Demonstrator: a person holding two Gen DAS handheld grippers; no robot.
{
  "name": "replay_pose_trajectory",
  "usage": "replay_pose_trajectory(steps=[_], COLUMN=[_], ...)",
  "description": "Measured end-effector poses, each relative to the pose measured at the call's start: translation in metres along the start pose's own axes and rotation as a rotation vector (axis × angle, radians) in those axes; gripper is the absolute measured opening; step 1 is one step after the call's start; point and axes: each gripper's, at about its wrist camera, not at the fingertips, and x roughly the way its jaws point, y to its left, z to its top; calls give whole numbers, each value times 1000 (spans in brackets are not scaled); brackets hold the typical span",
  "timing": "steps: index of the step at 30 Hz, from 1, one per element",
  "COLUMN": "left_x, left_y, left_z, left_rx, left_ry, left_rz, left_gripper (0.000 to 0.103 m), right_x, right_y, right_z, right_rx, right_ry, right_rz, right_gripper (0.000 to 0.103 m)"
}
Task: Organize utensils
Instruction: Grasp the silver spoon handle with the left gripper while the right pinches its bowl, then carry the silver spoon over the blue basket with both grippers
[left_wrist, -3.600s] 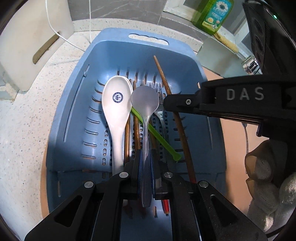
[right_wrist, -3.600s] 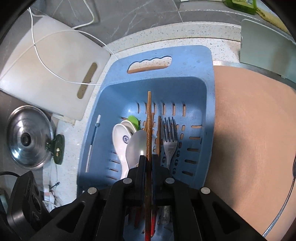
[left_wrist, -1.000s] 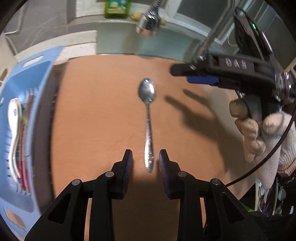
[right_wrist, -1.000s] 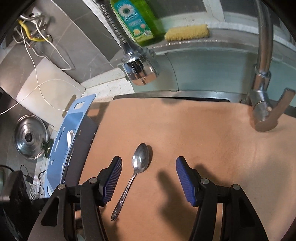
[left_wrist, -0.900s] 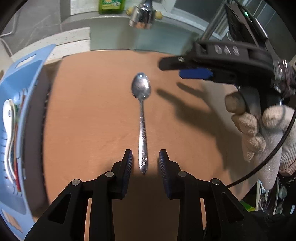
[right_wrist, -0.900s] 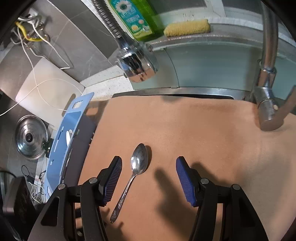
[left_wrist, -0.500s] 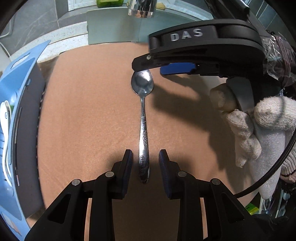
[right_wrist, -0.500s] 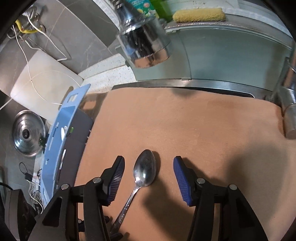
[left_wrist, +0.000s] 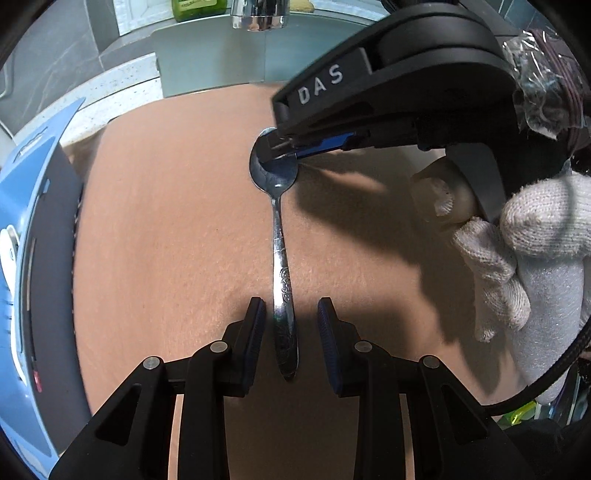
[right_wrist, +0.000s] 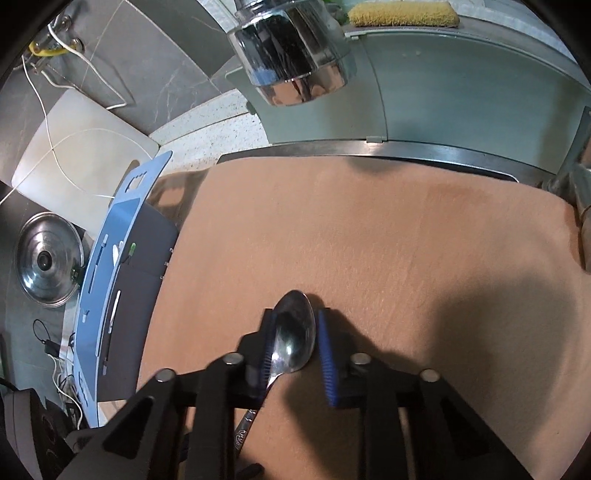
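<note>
One metal spoon (left_wrist: 281, 258) lies out on the tan mat (left_wrist: 166, 221), away from its edges; the right gripper (right_wrist: 295, 341) has just closed its jaws around the bowl, the left gripper (left_wrist: 290, 334) straddles the handle with gaps either side, and other utensils remain in the blue basket (left_wrist: 22, 206) at the mat's left edge.

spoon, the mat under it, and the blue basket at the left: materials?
Spoon: polished metal, likely stainless; mirror reflections in the bowl, embossed pattern on the handle.
Mat: orange-tan fabric, looks like soft felt or microfibre; matte, fine nap, no glare.
Basket: moulded plastic, light blue, satin sheen; slotted walls and a cut-out handle.
</note>
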Motion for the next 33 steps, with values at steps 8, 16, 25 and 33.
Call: replay_pose_trajectory(steps=[8, 16, 25, 33], left_x=[-4, -6, -24, -50], left_y=[5, 15, 12, 22], left_z=[-3, -4, -8, -5], left_rx=[-2, -38, -14, -10], left_ry=[-11, -19, -51, -99], left_rz=[4, -25, -24, -15], left_gripper=[10, 9, 9, 9], right_x=[-3, -19, -41, -54], right_y=[-1, -7, -3, 25], right_z=[-5, -11, -14, -4], right_rx=[39, 86, 82, 38], right_ry=[-7, -32, -71, -109], right_rz=[38, 73, 96, 105], right_gripper=[3, 2, 2, 2])
